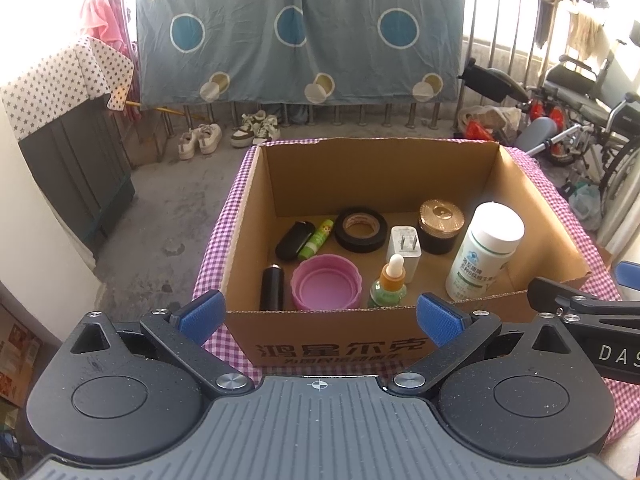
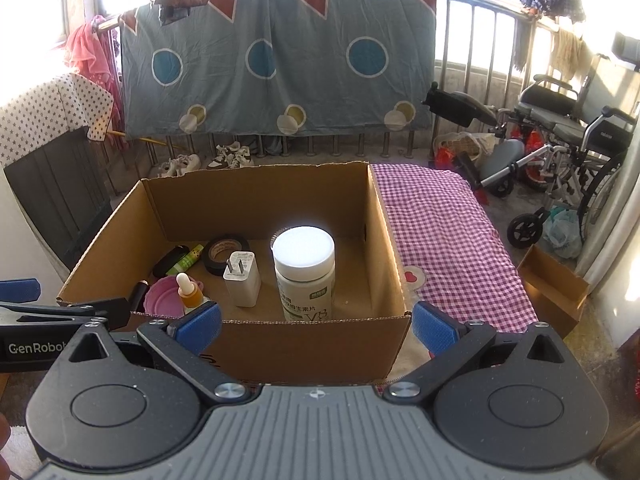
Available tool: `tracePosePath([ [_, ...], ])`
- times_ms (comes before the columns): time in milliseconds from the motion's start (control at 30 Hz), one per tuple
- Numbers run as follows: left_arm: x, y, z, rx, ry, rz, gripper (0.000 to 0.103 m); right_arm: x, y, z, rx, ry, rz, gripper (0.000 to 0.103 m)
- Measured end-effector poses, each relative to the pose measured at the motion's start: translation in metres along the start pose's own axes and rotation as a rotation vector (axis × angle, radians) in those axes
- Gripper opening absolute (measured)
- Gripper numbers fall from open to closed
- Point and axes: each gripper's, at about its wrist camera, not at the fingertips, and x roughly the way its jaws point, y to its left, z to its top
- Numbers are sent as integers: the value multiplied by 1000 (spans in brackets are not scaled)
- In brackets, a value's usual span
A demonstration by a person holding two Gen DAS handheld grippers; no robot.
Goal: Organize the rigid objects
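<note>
In the left wrist view the left claw (image 1: 318, 314) gapes wide and empty before the cardboard box (image 1: 340, 340) holding the white bottle (image 1: 486, 252), while the right wrist view shows the right claw (image 2: 316, 322) equally wide, the bottle (image 2: 304, 272) upright inside, probably light, rigid and slippery, best gripped below its cap.

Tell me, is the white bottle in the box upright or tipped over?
Upright: the white bottle stands on its base in the cardboard box, cap up.
</note>
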Motion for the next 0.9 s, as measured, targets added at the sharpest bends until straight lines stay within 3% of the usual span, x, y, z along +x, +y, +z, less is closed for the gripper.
tracePosePath([
  [900,0,0,-3,-3,6,3,102,2,1,-2,-1,9,1,103],
])
